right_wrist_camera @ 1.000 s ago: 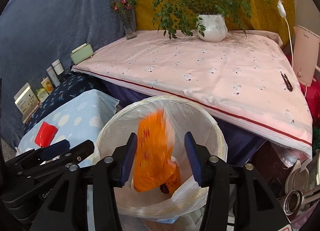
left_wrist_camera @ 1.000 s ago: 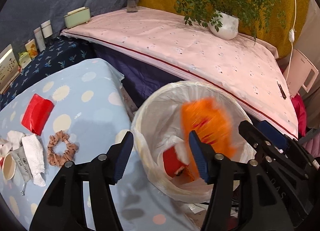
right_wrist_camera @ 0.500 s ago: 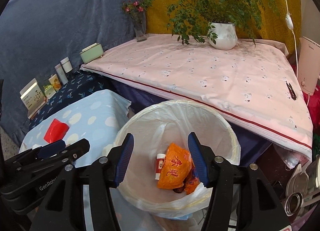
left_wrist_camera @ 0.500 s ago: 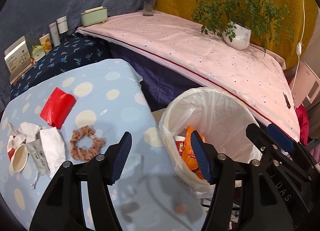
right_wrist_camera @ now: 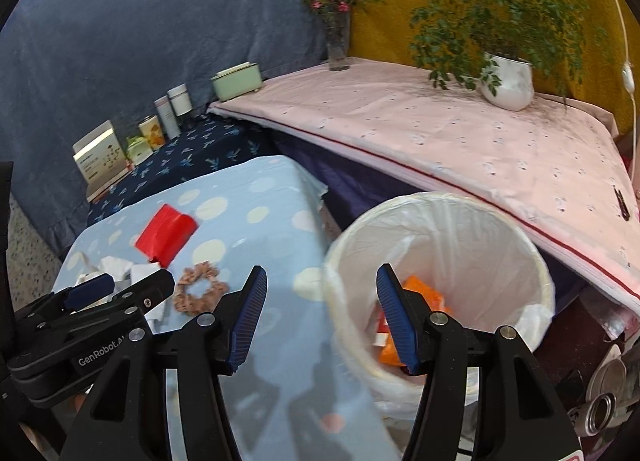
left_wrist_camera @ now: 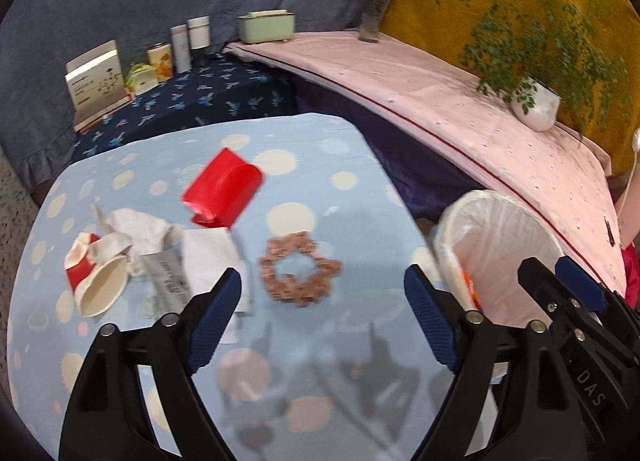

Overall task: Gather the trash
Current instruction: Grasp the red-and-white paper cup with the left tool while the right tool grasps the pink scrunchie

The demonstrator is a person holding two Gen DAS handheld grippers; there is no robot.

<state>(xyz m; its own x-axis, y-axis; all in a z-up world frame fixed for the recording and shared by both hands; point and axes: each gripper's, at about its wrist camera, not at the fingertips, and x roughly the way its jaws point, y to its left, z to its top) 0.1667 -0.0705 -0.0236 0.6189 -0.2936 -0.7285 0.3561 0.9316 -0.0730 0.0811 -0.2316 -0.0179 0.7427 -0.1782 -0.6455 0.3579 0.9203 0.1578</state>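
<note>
Several scraps of trash, a red wrapper [left_wrist_camera: 222, 191], crumpled tissues [left_wrist_camera: 140, 233] and a paper cup [left_wrist_camera: 100, 285], lie on the table [left_wrist_camera: 340, 181] ahead-left of the left claw [left_wrist_camera: 322, 315], whose jaws are opening, empty. The right claw [right_wrist_camera: 318, 317] hangs apart, empty, a white-lined bin [right_wrist_camera: 460, 229] just beyond it.

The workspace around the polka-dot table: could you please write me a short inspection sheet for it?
Surface: light blue polka-dot tablecloth, level, gripper shadows in front.
Job's things: red foil wrapper, crumpled white tissues, tipped white paper cup and a small printed sachet on the cloth; white-lined trash bin beside the table holds orange packaging.
Clutter: pink fabric scrunchie on the cloth.
Grippers: left gripper opening, nothing between its jaws; right gripper open, empty.
Cables: white cord hanging by the yellow wall.
Surroundings: pink-covered table with a potted plant and flower vase.
</note>
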